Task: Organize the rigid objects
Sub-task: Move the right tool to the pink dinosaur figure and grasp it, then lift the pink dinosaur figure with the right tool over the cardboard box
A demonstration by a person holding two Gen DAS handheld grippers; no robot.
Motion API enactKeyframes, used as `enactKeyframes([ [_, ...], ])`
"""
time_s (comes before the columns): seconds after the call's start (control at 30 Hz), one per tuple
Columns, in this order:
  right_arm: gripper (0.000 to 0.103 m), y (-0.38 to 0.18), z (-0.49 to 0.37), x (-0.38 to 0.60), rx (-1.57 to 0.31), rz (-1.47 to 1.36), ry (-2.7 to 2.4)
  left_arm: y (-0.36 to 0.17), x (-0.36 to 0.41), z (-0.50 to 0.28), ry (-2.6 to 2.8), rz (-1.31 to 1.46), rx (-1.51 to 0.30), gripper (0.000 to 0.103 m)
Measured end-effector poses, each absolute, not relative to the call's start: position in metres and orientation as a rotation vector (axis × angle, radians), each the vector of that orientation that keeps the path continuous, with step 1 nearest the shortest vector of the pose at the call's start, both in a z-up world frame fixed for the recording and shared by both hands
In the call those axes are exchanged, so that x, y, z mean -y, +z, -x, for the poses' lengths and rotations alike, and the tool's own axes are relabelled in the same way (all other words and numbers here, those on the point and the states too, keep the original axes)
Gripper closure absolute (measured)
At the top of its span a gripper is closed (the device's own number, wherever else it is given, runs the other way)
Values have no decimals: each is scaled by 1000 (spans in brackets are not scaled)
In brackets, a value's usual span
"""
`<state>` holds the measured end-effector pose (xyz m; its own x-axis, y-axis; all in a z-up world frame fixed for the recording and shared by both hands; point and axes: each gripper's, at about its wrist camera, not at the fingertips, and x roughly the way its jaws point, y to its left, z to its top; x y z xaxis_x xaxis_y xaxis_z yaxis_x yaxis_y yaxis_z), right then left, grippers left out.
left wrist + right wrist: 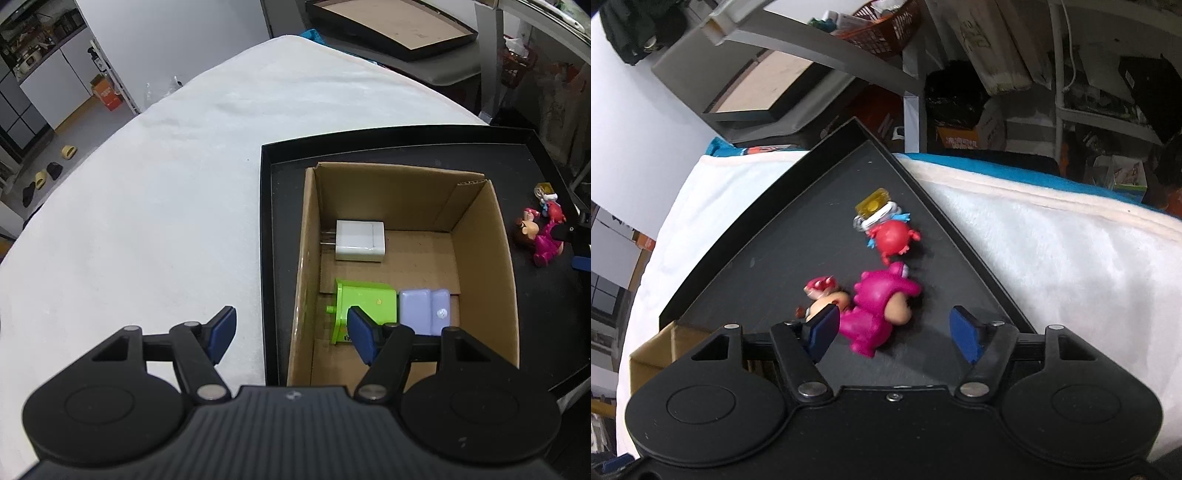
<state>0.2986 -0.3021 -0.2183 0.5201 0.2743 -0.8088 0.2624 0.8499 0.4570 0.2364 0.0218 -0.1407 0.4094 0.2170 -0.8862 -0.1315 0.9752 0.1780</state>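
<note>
Figurines are lying loose on the black tray (768, 236), the magenta dinosuit figure (875, 314) at lower centre of the right wrist view. Right gripper (897, 330) is hovering with jaws spread around it; centring before closing seems wise. Left gripper (291, 336), also spread, is waiting over the cardboard box (480, 236).

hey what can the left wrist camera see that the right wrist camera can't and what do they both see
Only the left wrist view looks into the cardboard box, showing the white charger, green plug and lilac block on its floor, with the open left tongs above.

Only the right wrist view shows the open right tongs astride the pink dinosaur figure.

Both show the black tray on the white cloth, that dinosaur figure, the red toy and the yellow piece.
</note>
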Motion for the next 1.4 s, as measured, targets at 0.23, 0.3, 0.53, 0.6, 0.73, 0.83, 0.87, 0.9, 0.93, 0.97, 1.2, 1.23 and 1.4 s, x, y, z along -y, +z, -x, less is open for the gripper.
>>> enactKeyframes([
  [0.23, 38, -230, -312, 296, -1053, -568, 18, -141, -19, -241, 241, -105, -1135, 38],
  [0.3, 38, -229, -315, 291, -1057, -516, 31, -142, -19, -242, 249, -103, -1140, 38],
  [0.53, 60, -226, -313, 287, -1101, -456, 75, -143, -18, -239, 254, -100, -1140, 38],
  [0.6, 60, -225, -309, 290, -1111, -464, 66, -143, -20, -237, 253, -96, -1138, 38],
  [0.73, 64, -220, -299, 294, -1108, -470, 58, -142, -24, -234, 251, -86, -1128, 38],
  [0.83, 64, -212, -294, 297, -1091, -467, 54, -141, -26, -231, 249, -76, -1119, 38],
  [0.87, 64, -209, -292, 298, -1085, -464, 54, -140, -27, -230, 246, -72, -1116, 38],
  [0.9, 64, -206, -291, 298, -1080, -464, 54, -140, -28, -229, 244, -69, -1112, 38],
  [0.93, 64, -203, -289, 299, -1074, -465, 53, -139, -29, -228, 241, -67, -1110, 38],
  [0.97, 64, -200, -288, 300, -1067, -463, 53, -139, -30, -227, 238, -64, -1108, 38],
  [1.2, 64, -179, -278, 298, -1025, -440, 57, -139, -38, -221, 215, -37, -1096, 38],
  [1.23, 64, -176, -277, 297, -1019, -433, 58, -139, -39, -221, 208, -33, -1094, 38],
  [1.4, 64, -162, -270, 291, -997, -410, 68, -141, -42, -219, 183, -28, -1085, 38],
])
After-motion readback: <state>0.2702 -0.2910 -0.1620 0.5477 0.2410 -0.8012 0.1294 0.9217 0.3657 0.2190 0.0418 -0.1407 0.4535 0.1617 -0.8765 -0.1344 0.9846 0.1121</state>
